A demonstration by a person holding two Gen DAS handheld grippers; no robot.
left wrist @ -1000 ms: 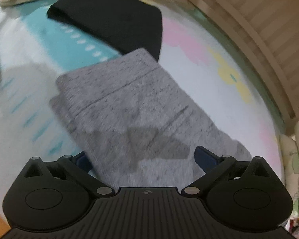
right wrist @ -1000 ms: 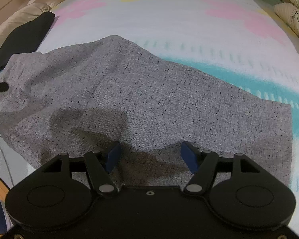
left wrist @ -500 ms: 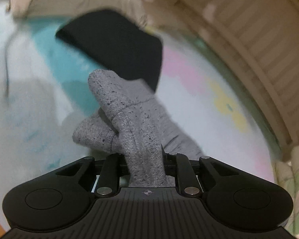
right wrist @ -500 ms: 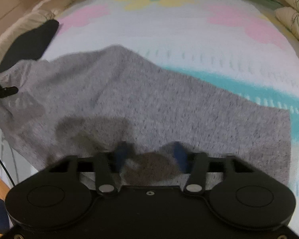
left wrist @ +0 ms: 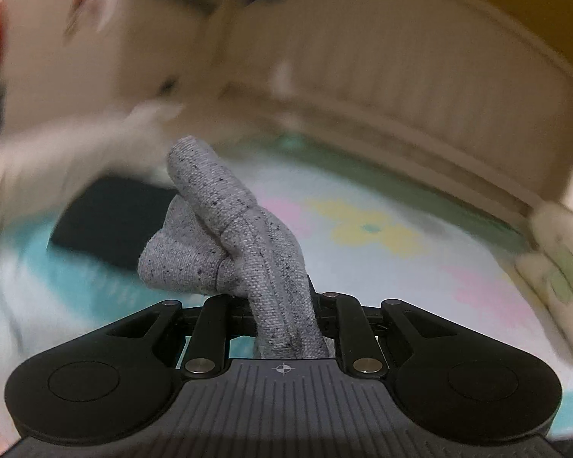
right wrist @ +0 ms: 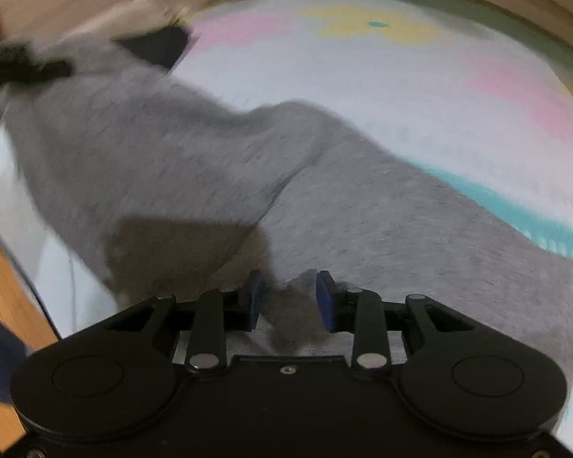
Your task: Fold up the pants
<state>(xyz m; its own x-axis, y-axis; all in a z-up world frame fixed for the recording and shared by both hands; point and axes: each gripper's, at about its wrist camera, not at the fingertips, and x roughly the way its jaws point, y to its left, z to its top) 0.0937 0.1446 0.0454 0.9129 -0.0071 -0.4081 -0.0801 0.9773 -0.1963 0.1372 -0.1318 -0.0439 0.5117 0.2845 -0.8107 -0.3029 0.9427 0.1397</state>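
Both of your grippers were clamped on the grey pants (right wrist: pixel 217 175): the left gripper (left wrist: pixel 282 328) pinched a bunched edge that stood up toward 12 o'clock, while the right gripper (right wrist: pixel 288 301) squeezed a fold at 6 o'clock. The pants lay across the flowered bed cover (right wrist: pixel 381 76), a black garment (left wrist: pixel 107 225) at 10 o'clock.

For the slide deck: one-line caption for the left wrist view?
Left gripper shut on a bunched fold of the grey pants, lifted above the floral sheet.
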